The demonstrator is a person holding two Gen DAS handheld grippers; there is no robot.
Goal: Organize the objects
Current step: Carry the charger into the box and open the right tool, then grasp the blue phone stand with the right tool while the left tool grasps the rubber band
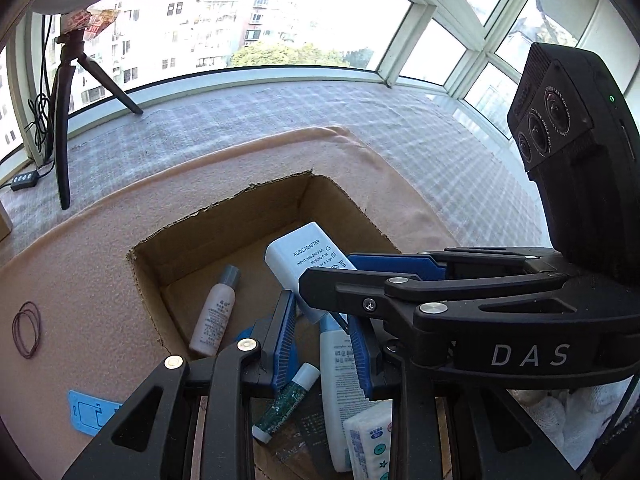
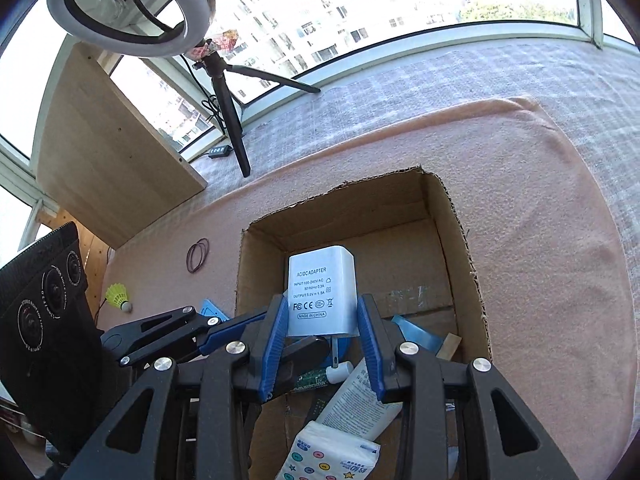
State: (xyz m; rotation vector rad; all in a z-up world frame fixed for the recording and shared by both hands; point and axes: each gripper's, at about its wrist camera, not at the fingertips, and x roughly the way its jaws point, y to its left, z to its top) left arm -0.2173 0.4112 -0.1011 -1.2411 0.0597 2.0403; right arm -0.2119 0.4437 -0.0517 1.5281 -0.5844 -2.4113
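Right gripper has its blue fingers pressed on both sides of a white AC/DC adapter, held label-up over the open cardboard box. Left gripper hangs just beside it over the same box; its fingers stand narrow, with a white tube showing between them, but whether they pinch it or merely frame it I cannot tell. Risk: the adapter is smooth-sided and gripped near its lower end, so a tilt or jolt could let it pivot or slide out and drop onto the things below. Second risk: the two grippers sit very close (the right one's fingers cross over the left's in the left wrist view), so a careless move could knock them together and shake the hold. Box contents: a small pink bottle with grey cap, a green-patterned tube, the white tube, a tissue pack, a blue piece. Outside on the pink cloth-covered bench: brown hair ties, a yellow shuttlecock, a blue card.
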